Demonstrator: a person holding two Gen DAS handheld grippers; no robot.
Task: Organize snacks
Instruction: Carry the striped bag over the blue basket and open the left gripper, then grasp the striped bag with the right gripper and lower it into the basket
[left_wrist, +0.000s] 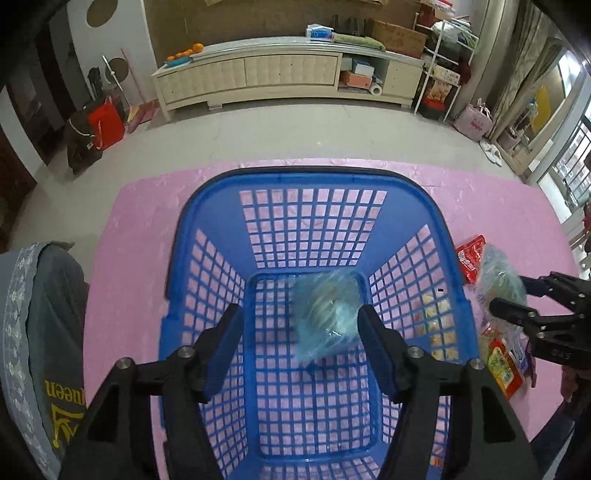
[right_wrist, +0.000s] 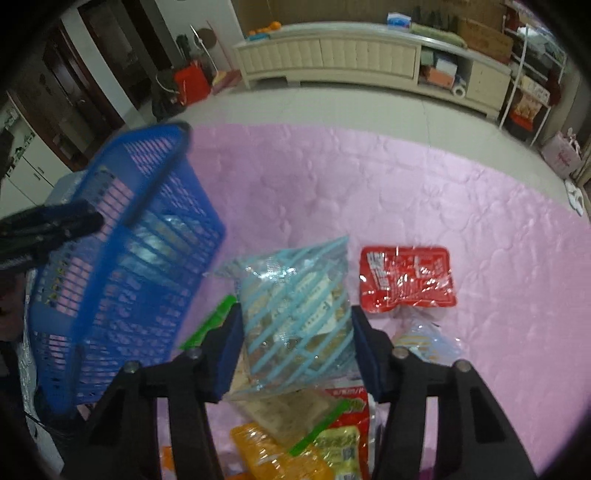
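A blue plastic basket (left_wrist: 207, 236) stands on the pink table cover. My left gripper (left_wrist: 299, 325) is open above its inside. A light blue snack bag (left_wrist: 327, 314) sits in the basket between the fingers and looks blurred. My right gripper (right_wrist: 295, 325) is shut on a clear bag with light blue stripes (right_wrist: 295, 295), held above the snack pile; it also shows in the left wrist view (left_wrist: 498, 280). The basket shows at the left in the right wrist view (right_wrist: 122, 266).
A red packet (right_wrist: 406, 278) lies on the pink cover (right_wrist: 369, 184) beyond the pile. Orange, yellow-green and red packets (right_wrist: 332, 446) lie under the right gripper. A grey garment (left_wrist: 48, 332) hangs at the table's left. A low cabinet (left_wrist: 288, 74) stands across the floor.
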